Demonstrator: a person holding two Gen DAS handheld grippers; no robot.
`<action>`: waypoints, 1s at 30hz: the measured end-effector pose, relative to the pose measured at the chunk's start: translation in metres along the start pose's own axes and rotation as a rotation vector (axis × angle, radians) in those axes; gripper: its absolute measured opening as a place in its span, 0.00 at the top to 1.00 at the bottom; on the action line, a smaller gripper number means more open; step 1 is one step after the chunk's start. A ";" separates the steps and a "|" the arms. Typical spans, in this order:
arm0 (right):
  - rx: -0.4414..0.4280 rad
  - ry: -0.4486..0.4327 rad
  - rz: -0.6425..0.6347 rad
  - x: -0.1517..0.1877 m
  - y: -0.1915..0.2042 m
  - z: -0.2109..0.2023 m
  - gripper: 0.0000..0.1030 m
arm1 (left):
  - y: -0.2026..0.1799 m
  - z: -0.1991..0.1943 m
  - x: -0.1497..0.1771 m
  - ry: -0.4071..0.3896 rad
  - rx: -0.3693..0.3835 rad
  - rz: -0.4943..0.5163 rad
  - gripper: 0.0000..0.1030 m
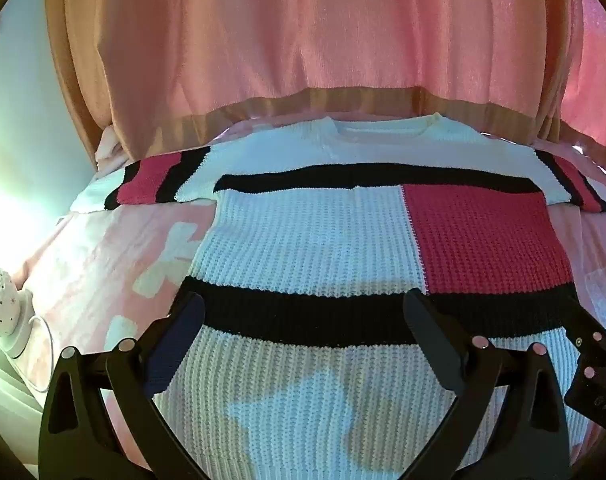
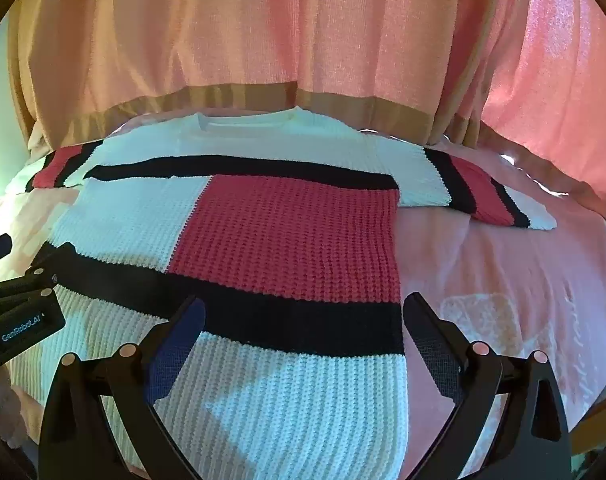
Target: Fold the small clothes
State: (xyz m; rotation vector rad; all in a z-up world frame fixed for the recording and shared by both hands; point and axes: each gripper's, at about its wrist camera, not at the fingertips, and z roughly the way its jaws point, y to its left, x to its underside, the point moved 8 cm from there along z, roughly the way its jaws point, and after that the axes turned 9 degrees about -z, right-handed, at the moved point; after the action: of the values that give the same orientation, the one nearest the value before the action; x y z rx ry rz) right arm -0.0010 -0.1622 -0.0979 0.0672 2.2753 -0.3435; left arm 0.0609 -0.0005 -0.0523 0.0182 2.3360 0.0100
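Behind, a pink curtain [image 1: 303, 40] is hung across the whole back of the scene. Below it, a bed is covered by a pink sheet [image 2: 503, 280], and a knitted sweater [image 1: 303, 240] in white, black and red blocks is laid flat on it, neckline toward the curtain and both sleeves spread outward. Over the sweater's lower hem, the left claw [image 1: 303, 320] is held wide open with nothing gripped. Likewise, the right claw [image 2: 303, 320] is spread wide and empty above the hem's right corner.
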 end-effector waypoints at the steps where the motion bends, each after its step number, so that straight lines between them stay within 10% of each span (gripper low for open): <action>1: -0.001 0.003 0.001 0.000 0.000 0.000 0.05 | 0.001 0.001 0.002 -0.007 0.009 -0.001 0.06; 30: -0.003 0.002 0.009 -0.002 -0.003 -0.002 0.05 | -0.002 0.000 0.006 -0.018 -0.001 -0.004 0.06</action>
State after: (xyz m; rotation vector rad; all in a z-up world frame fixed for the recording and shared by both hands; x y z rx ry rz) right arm -0.0019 -0.1643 -0.0944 0.0762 2.2764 -0.3350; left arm 0.0567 -0.0028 -0.0565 0.0132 2.3183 0.0092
